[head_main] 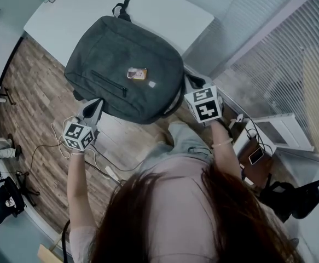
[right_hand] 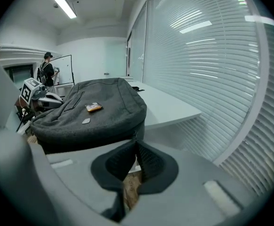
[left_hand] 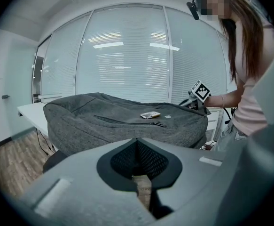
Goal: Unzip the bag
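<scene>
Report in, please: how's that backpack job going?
Left tongs shut, empty. Right tongs shut at backpack side, grip unclear. Front-pocket zipper closed. Small packet lying on top.

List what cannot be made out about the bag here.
Main zipper of the bag: head view, the bulging top face hides the sides.
Print on the orange label: too small in every view.
Whether the right gripper pinches a zipper pull: right gripper view, its shut tips cover it.
</scene>
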### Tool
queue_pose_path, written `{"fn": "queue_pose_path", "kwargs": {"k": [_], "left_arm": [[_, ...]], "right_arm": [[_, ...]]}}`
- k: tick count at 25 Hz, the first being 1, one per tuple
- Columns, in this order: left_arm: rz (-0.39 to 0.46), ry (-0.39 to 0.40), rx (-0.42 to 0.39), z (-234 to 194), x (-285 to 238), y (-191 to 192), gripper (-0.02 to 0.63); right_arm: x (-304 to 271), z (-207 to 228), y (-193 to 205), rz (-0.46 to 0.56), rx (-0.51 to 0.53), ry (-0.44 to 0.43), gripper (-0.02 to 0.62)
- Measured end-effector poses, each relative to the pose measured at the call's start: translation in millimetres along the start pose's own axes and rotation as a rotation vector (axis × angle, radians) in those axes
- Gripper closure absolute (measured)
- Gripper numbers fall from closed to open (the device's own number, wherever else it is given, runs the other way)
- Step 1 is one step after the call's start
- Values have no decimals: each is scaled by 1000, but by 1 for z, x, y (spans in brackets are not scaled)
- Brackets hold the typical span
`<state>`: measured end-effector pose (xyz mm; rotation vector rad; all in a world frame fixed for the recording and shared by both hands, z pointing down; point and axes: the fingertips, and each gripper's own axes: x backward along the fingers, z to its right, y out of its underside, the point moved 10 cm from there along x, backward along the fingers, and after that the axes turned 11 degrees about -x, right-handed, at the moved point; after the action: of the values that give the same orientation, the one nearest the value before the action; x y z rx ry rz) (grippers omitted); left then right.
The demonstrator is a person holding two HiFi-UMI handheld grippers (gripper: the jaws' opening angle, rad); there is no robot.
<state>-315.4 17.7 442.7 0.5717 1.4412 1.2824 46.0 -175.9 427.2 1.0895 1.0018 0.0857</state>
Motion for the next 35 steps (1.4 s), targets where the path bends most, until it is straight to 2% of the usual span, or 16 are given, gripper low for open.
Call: {"fn": "queue_pose_path", "kwargs": {"k": [15, 20, 29, 35], "left_arm": [[-3, 11, 6, 0, -1, 0, 598], [-34, -26, 9, 3, 0, -7, 598], [-78, -122, 69, 9, 0, -19, 597], [-38, -177, 88, 20, 0, -46, 594]], "right_arm": [[-15, 20, -9, -25, 20, -109, 583], [-17, 21, -9, -43, 36, -132, 583], [-23, 27, -10, -65, 50, -186, 583], [-23, 30, -10, -71, 62, -223, 583]]}}
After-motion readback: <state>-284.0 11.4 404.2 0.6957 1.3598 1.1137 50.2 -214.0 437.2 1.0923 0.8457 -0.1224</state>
